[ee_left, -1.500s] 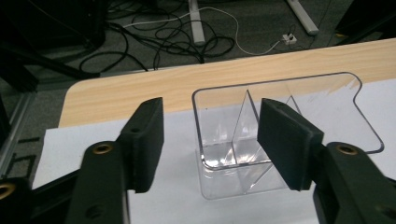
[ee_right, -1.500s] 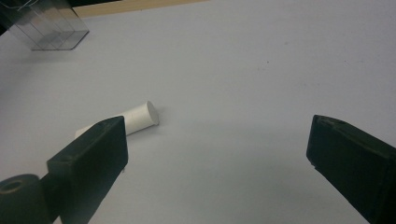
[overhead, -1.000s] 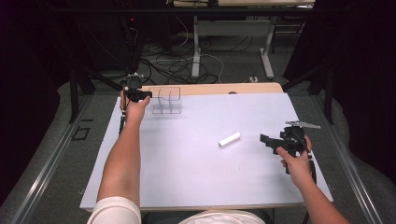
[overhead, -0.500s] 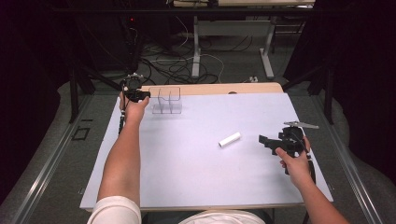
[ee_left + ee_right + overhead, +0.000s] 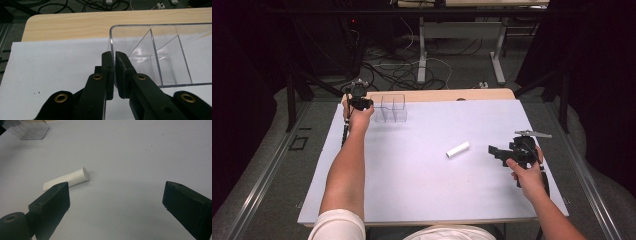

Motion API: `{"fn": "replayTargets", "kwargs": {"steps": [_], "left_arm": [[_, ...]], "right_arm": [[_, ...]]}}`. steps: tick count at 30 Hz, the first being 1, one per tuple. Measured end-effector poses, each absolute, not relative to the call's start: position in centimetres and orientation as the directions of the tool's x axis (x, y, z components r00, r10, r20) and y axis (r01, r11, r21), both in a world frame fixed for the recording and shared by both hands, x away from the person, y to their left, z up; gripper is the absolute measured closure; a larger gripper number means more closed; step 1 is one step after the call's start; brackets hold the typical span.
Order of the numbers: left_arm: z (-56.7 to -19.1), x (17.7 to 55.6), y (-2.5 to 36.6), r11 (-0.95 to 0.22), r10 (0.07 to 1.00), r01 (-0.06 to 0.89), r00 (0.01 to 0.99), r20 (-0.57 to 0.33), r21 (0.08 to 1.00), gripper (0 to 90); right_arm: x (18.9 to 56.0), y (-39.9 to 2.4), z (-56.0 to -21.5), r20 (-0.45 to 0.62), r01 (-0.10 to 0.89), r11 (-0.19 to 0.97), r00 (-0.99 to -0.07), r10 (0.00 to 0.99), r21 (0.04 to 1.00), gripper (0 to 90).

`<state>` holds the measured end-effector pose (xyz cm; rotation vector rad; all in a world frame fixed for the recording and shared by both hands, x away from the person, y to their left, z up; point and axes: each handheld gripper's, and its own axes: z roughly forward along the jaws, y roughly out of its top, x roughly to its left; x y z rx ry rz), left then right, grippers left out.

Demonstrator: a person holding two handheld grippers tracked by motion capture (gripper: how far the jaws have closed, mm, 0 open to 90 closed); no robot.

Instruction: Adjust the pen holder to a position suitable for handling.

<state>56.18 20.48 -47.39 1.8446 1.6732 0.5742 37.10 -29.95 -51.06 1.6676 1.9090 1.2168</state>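
Clear divided box [image 5: 392,107] sits at the table's far left edge on the white sheet [image 5: 427,190]. My left gripper [image 5: 114,72] has just been closing and now pinches the box's end wall. White tube [image 5: 458,149] lies flat mid-right, loose, well apart from the box. Right gripper [image 5: 116,202] hangs just short of it, jaws wide, nothing in them. Looks like box is secured; tube pickup and drop-in remain.

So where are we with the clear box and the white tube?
Done: the left claw has just closed on the wall of the clear box at the far left of the table. In hand: the right claw is open, short of the white tube. Left: gripping the tube, which lies on the white sheet.
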Motion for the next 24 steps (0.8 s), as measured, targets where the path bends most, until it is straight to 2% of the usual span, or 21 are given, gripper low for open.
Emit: {"fn": "replayTargets", "kwargs": {"steps": [11,24], "left_arm": [[-47.0,55.6,20.1,0.044,0.994,0.769,0.031,-0.106,0.638,88.8],[-46.6,52.8,20.6,0.067,0.987,0.802,0.035,-0.159,0.594,89.0]], "right_arm": [[37.2,-29.8,-51.3,0.281,0.651,-0.044,-0.264,0.923,0.757,7.4],[37.3,-29.6,-51.5,0.277,0.657,-0.028,-0.279,0.919,0.754,7.4]]}}
